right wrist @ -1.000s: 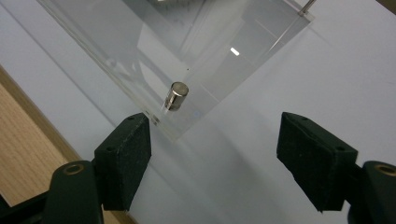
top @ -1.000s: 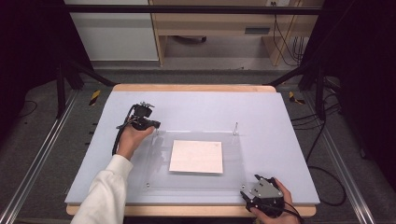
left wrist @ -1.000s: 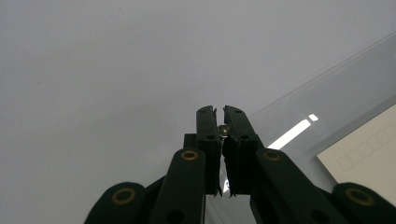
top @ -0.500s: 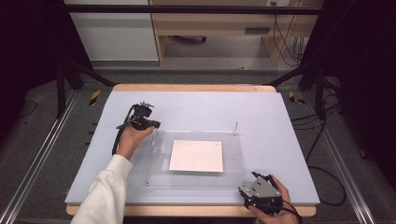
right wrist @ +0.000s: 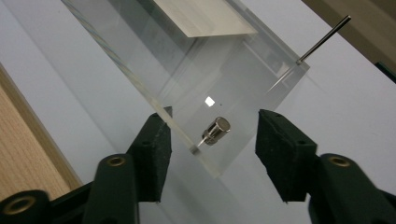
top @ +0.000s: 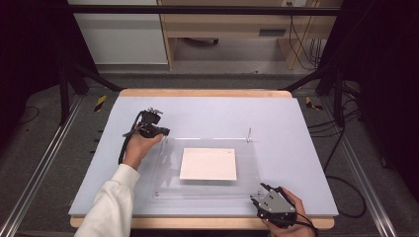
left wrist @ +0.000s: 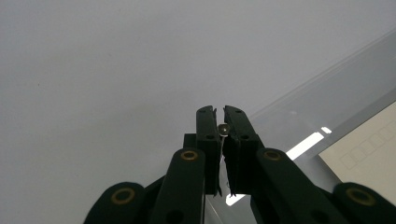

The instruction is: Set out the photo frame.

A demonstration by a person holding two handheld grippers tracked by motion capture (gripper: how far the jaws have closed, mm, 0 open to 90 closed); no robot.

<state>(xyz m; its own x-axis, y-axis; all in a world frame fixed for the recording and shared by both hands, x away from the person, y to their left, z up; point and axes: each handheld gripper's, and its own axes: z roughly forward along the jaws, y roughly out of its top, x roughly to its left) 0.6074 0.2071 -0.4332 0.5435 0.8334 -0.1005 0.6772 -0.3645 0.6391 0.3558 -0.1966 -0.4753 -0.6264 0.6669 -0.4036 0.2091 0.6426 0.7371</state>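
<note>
In the left gripper view, the left gripper (left wrist: 220, 122) rises from the bottom centre of the frame with its two black jaws pressed nearly together, pinching a small silver pin (left wrist: 223, 127) between the tips. Behind the jaws lies pale grey table surface (left wrist: 93, 56); at the right of the frame runs the edge of a clear acrylic plate (left wrist: 327, 93), with a cream sheet (left wrist: 373, 149) printed with faint squares under it at the lower right.

In the right gripper view, the right gripper (right wrist: 212, 135) has its jaws spread wide on either side of a corner of the clear plate (right wrist: 224, 79). A short silver cylinder (right wrist: 215, 129) stands on that corner between the jaws, touching neither. A thin metal pin (right wrist: 323, 38) stands up from another corner at the upper right of the frame. Wooden table edge (right wrist: 23, 154) shows at the lower left.

In the high view, the left hand (top: 138, 147), in a white sleeve (top: 111, 202), reaches in from the lower left and holds its gripper (top: 157, 130) at the plate's upper left corner. The right hand (top: 291, 217) holds its gripper (top: 259, 195) at the lower right corner, near the bottom edge of the frame. The plate (top: 247, 168) lies flat in the middle of the grey mat (top: 296, 123), with the sheet (top: 208, 163) at its centre.
</note>
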